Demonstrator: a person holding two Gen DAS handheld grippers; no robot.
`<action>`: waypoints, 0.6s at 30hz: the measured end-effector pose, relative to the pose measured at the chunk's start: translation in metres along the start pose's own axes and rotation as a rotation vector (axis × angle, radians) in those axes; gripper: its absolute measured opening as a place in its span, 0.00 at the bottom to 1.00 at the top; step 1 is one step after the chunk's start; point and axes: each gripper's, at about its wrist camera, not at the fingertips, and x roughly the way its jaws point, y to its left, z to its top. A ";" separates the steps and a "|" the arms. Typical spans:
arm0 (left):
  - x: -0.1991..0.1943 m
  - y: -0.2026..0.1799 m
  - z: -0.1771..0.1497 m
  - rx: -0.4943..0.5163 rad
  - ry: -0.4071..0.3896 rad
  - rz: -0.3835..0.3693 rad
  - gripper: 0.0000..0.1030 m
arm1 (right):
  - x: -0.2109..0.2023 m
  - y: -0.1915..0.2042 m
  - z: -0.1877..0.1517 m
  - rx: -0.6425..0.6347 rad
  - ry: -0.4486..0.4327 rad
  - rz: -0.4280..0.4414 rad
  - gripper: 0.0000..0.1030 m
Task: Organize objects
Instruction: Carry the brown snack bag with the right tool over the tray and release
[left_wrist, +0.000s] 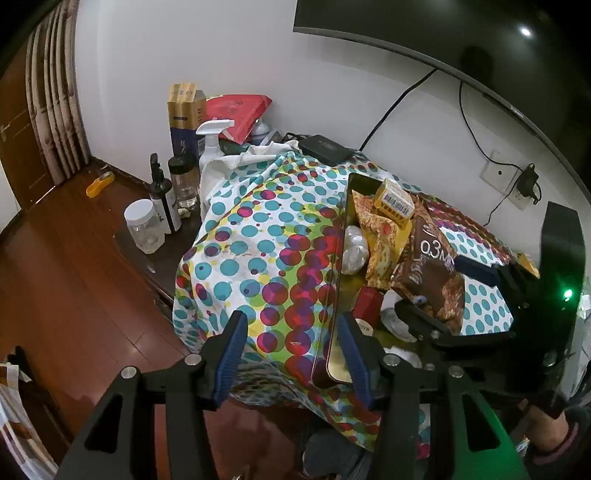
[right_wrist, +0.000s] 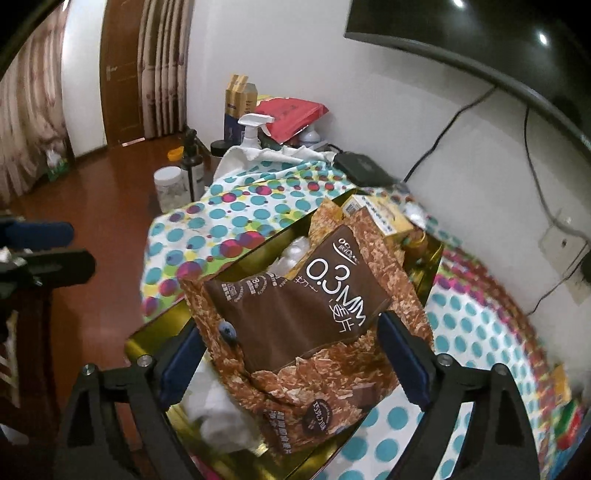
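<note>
Right gripper (right_wrist: 293, 360): jaws closed on the brown snack bag (right_wrist: 314, 306), held above the gold tin (left_wrist: 341, 258). Left gripper (left_wrist: 291, 354): jaws spread, empty, straddling the tin's near left wall. The tin rests on a polka-dot cloth (left_wrist: 258, 236), with bottles (left_wrist: 162, 195) far left.

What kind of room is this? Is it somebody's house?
Probably a room in a home, maybe a bedroom or living room. A big dark TV hangs on the wall, a wooden door and curtains stand at the back, and a spotted cloth covers a low cabinet cluttered with bottles.
</note>
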 end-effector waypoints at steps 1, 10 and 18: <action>-0.001 -0.001 0.000 -0.001 -0.007 0.005 0.51 | -0.001 0.000 0.000 0.003 -0.002 0.010 0.90; -0.006 -0.001 -0.005 0.014 0.004 0.024 0.51 | 0.000 0.015 0.005 -0.007 -0.005 0.063 0.95; -0.002 -0.009 0.003 0.047 -0.006 0.042 0.51 | -0.020 -0.003 0.009 0.047 -0.037 0.060 0.96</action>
